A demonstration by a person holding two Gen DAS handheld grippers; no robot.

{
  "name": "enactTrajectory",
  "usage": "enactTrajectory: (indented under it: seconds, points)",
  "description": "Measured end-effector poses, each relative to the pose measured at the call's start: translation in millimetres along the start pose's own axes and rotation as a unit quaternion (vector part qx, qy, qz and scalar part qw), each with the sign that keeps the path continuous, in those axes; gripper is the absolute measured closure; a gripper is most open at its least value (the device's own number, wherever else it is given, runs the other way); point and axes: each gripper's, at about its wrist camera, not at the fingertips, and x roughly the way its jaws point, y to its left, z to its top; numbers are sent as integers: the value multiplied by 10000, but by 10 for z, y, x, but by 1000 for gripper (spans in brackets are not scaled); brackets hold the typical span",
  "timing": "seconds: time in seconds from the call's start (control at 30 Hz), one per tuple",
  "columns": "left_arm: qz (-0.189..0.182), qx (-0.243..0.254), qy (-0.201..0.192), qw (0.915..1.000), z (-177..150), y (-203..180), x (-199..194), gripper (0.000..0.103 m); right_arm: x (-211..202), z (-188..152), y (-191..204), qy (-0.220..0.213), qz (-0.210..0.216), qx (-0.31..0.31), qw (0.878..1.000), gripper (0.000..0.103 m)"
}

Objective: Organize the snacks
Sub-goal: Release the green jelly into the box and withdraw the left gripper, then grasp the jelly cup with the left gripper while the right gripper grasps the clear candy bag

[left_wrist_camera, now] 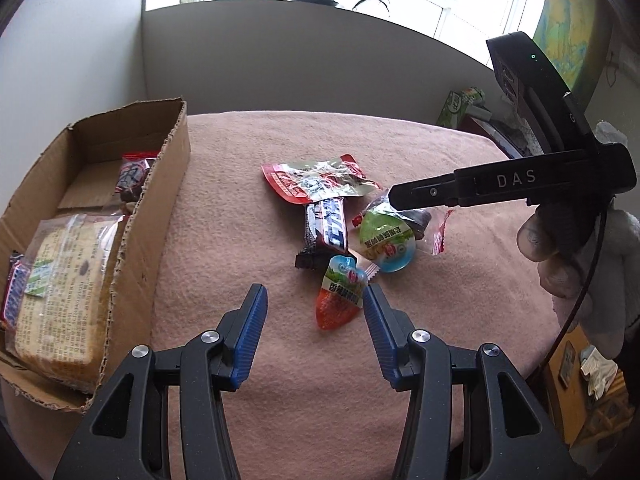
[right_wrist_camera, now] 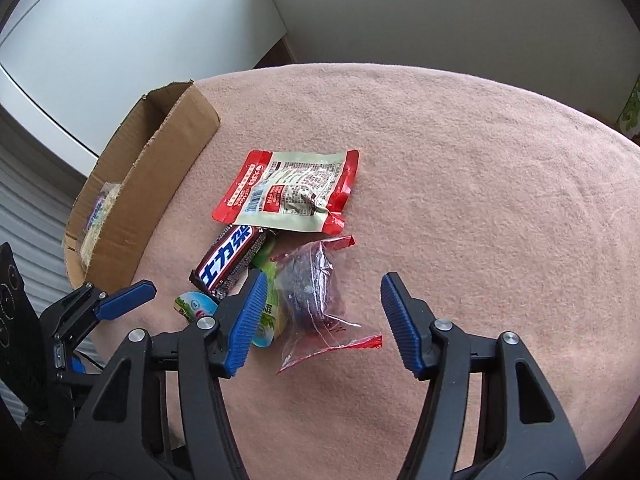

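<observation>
So, left to right: the cardboard box [left_wrist_camera: 120, 208] sits at the left edge of the desk [left_wrist_camera: 400, 152] with a bread pack [left_wrist_camera: 60, 292] and a couple of wrapped sweets already in it. The leftover snacks are bunched mid-desk, all touching or overlapping.

The left gripper [left_wrist_camera: 316, 300] hangs partly open with nothing in it; the orange jelly cup [left_wrist_camera: 340, 300] lies just ahead, near its right finger. That cup looks light, stiff and slick, narrow end toward the gripper, so I'd pinch across its sides.

Next, the chocolate bar [right_wrist_camera: 230, 264] is firm and narrow. Its long axis runs from the near left up toward the red-and-white pouch [right_wrist_camera: 288, 194], which looks flat, crinkly and floppy, better grabbed by an edge.

The right gripper [right_wrist_camera: 320, 292] is open, straddling the clear candy bag [right_wrist_camera: 316, 300] without pressing it. That bag looks soft and slippery, its long axis pointing away from the fingers. Take the lumpy middle, I'd guess.
</observation>
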Motion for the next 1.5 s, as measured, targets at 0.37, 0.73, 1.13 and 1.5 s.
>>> enactTrajectory:
  seconds: [0.37, 0.73, 1.13, 1.5]
  points:
    - [15, 186, 180, 9997, 41, -111, 196, 54, -1, -22, -213, -39, 62, 266, 9996, 51]
    - [13, 158, 311, 9994, 95, -114, 431, 71, 132, -69, -65, 102, 144, 59, 9998, 63]
    - [-102, -38, 173, 9998, 36, 42, 263, 81, -161, -131, -51, -200, 123, 143, 9996, 64]
    - [-170, -313, -327, 9988, 152, 399, -303, 81, -393, 143, 726, -632, 394, -396, 9964, 64]
